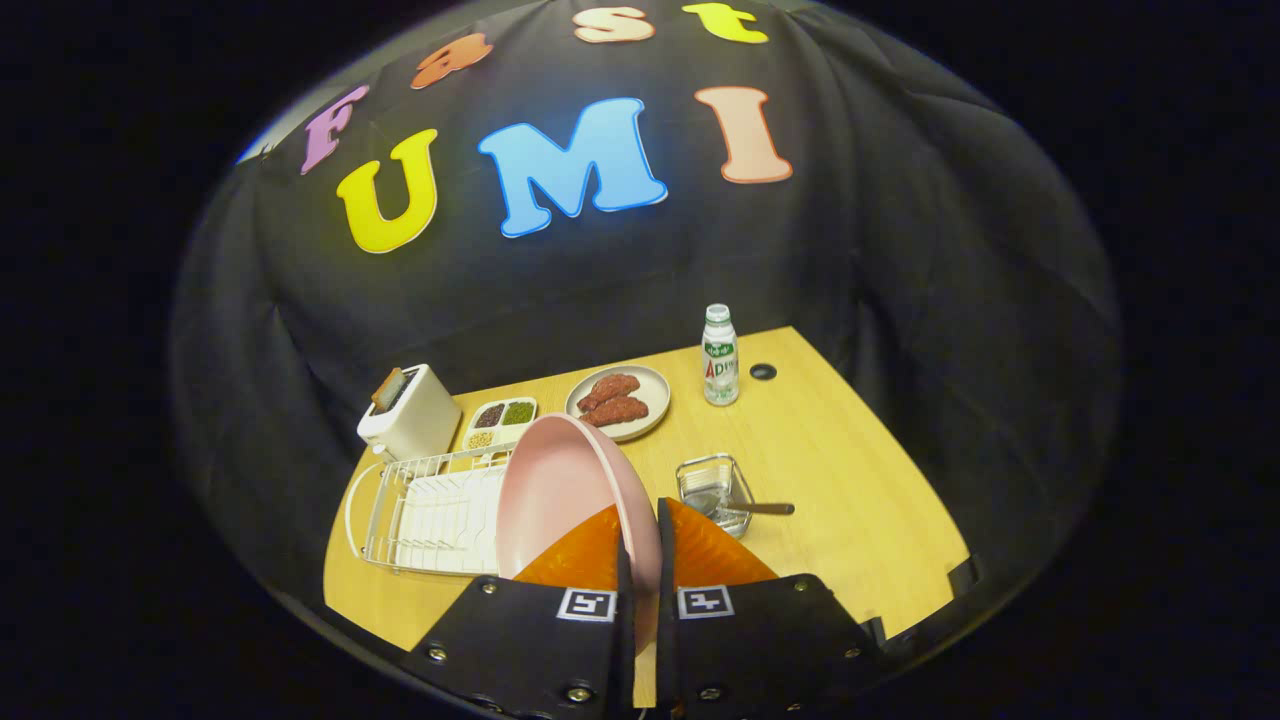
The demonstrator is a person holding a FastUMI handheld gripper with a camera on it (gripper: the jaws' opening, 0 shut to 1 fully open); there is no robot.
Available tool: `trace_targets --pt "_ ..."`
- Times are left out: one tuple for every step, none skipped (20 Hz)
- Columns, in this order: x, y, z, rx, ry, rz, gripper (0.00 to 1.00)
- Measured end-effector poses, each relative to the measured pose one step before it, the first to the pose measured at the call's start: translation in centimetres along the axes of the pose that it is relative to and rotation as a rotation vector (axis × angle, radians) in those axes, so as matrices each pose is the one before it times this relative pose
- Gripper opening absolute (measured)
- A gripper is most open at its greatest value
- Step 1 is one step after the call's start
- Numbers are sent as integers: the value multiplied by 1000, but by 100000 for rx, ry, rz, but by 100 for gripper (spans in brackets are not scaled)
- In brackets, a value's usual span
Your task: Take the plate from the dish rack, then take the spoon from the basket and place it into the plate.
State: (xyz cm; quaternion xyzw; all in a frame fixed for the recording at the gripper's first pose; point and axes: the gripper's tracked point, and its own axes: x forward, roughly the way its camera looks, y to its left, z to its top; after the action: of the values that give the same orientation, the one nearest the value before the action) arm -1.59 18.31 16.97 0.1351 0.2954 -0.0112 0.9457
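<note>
Gripper (640, 560) fingers were nearly closed, pinching the pink plate (560, 490) by its rim above the table (850, 480), beside the dish rack (430, 510); spoon (750, 507) lay in the basket (712, 490).

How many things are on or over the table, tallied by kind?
Plates: 2, the pink plate clamped in the gripper and the plate of meat
Racks and baskets: 2, dish rack, basket
Spoon: 1
Bottle: 1
Toaster: 1
Divided tray: 1
Total: 8
</note>
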Motion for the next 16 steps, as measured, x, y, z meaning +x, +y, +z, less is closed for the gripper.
trace_targets --pt "-220 -792 -1079 1917 1385 1977 8" --pt "122 -765 -989 -4 930 1530 8" --pt "-77 -648 -1104 -991 1242 1419 8" --pt "-21 -449 -1309 -289 2010 1968 8" --pt "174 -253 -1210 571 1990 2507 8" --pt "353 -169 -1362 1346 2239 2796 8" --pt "482 -49 -1059 2923 1477 2929 8" --pt "565 -173 -1158 2573 1831 2200 8" --pt "694 -190 -980 1987 2034 1894 8" --pt "631 -151 -1090 2255 2620 1748 8" --pt "617 -166 -916 1965 2436 1970 8" --pt "729 -294 -686 2453 1049 1170 8" --pt "680 -545 -535 1820 1165 -211 8" --pt "533 -427 -309 1445 1015 -212 8" --pt "409 -242 -513 274 809 320 8" --pt "389 -190 -307 321 1223 700 8"
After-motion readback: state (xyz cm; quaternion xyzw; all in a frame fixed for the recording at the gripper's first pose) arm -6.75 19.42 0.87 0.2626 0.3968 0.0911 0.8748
